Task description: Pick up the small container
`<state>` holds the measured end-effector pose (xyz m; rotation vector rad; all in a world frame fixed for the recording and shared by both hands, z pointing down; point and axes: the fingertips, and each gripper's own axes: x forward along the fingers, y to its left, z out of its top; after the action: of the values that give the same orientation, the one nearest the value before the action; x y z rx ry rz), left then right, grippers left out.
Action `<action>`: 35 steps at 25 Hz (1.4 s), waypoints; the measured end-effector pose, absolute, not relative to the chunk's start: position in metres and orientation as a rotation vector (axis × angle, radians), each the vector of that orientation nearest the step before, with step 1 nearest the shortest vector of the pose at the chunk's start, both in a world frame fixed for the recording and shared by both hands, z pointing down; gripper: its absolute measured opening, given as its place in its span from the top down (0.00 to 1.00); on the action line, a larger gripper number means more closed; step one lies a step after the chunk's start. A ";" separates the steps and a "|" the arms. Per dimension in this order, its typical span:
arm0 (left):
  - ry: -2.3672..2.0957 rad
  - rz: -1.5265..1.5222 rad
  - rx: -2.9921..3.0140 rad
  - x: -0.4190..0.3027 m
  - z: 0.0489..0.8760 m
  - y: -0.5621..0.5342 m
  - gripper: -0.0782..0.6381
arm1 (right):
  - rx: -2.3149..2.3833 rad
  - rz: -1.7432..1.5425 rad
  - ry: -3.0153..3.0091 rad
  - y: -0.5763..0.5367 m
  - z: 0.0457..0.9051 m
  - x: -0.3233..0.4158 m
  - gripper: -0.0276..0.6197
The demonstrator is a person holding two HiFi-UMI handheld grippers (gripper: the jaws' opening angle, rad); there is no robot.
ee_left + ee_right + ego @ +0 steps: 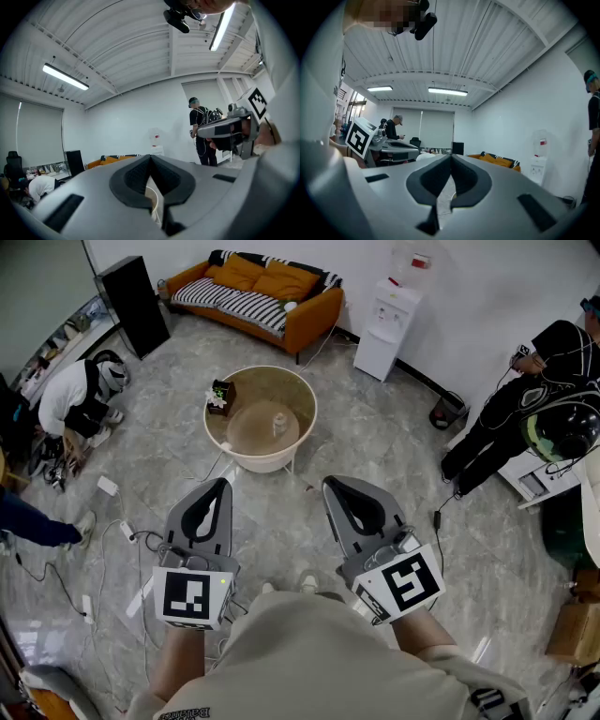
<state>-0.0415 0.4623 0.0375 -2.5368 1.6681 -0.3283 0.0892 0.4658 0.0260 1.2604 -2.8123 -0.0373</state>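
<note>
A small pale container (pixel 279 424) stands near the middle of a round beige table (pixel 302 399) with a raised rim, a few steps ahead of me. Beside it at the rim sits a dark little box with flowers (pixel 221 396). My left gripper (pixel 222 484) and right gripper (pixel 330 483) are held low in front of my body, well short of the table. Both point toward it, shut, with nothing between the jaws. The left gripper view shows its jaws (pixel 150 157) pressed together and the right gripper (pixel 227 131) alongside. In the right gripper view the tips (pixel 451 157) also meet.
An orange sofa (pixel 262 287), a black cabinet (pixel 131 301) and a white water dispenser (pixel 386 324) line the far wall. One person crouches at the left (pixel 80 395), another bends over at the right (pixel 525 399). Cables and power strips (pixel 120 529) lie on the floor to my left.
</note>
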 end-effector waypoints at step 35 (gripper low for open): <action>1.679 -0.402 -2.551 0.054 0.066 0.421 0.88 | 1.285 0.000 -2.817 0.414 0.053 0.187 0.96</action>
<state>0.0543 0.4214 0.0659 -2.5507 1.6789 -0.4018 0.1866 0.4141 0.0532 1.2846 -2.8171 0.0002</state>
